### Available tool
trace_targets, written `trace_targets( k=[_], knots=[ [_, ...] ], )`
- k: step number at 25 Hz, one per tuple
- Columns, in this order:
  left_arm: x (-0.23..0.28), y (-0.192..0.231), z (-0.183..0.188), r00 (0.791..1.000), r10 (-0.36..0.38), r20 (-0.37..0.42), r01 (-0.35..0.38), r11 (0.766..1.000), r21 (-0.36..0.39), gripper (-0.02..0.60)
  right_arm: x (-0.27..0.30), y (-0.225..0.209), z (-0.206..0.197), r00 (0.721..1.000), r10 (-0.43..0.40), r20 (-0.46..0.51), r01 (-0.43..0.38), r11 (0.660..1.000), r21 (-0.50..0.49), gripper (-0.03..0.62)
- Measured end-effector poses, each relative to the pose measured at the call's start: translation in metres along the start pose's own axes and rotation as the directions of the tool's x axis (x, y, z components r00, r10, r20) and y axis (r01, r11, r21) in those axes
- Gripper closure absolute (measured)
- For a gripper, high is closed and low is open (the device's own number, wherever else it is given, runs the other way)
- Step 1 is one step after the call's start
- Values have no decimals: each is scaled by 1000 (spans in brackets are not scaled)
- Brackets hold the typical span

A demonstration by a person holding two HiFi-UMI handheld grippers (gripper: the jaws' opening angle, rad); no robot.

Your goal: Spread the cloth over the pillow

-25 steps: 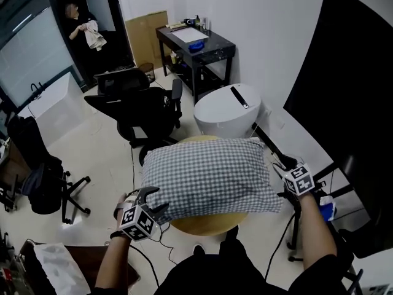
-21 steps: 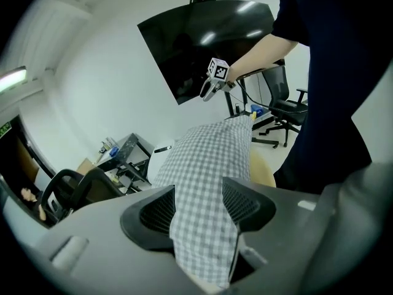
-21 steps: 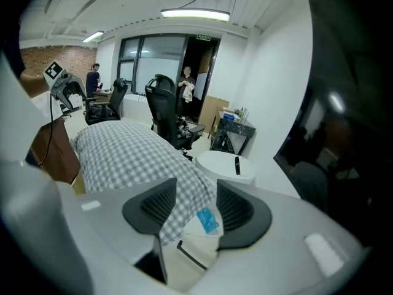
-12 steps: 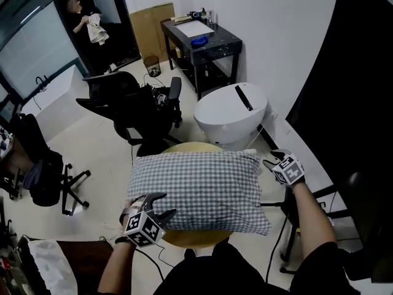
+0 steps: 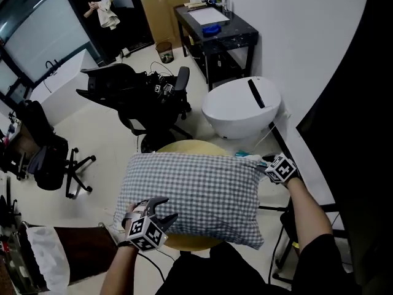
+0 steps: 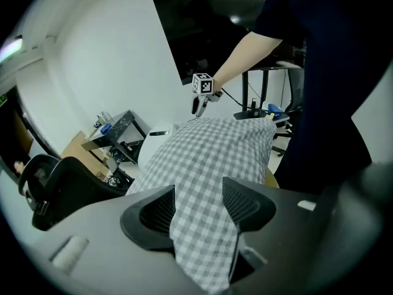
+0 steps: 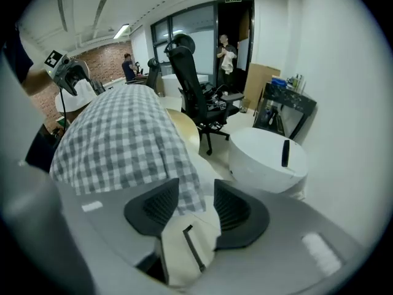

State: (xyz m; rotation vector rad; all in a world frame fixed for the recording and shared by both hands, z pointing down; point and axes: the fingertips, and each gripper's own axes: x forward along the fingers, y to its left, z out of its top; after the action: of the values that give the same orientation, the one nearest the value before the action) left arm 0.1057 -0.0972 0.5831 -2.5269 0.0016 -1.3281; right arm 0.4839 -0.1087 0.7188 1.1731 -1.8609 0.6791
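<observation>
— Overhanging the round counter [image 5: 184, 146], did the cloth [image 5: 190, 189] cover the pillow [image 7: 184, 251]?
— Yes; open floor [image 5: 104, 140] ringed it. Left tongs [image 5: 161, 209] pinched its near corner; right tongs [image 5: 265, 160], just closing, clamped the pillow's corner.

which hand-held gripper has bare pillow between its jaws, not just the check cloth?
The right hand-held gripper: its jaws, which have just been closing, hold the check cloth edge plus the cream zippered pillow corner. The left hand-held gripper pinches only cloth.
</observation>
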Motion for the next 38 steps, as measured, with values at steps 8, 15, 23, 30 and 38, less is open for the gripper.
trace_targets(
  k=[8,15,23,30,38],
  knots=[
    [14,-4,-3,998,-1,-55,-1,1000,-28,348,35,6,-7,989,147,-16,-147,989,-3,470],
    [18,-3,-5,997,3,-71,-6,999,-46,348,30,-1,1,995,101,15,-100,993,-70,579],
    [26,-2,1,997,-9,-74,6,999,-41,347,-3,-47,27,998,-34,48,39,994,-103,580],
    [33,-4,-7,993,-22,-112,18,999,-44,347,-5,-75,38,995,-102,18,104,987,-126,580],
    [36,-17,-35,987,-49,-155,33,994,-107,347,34,-63,19,995,-77,-63,69,990,-121,579]
  ],
)
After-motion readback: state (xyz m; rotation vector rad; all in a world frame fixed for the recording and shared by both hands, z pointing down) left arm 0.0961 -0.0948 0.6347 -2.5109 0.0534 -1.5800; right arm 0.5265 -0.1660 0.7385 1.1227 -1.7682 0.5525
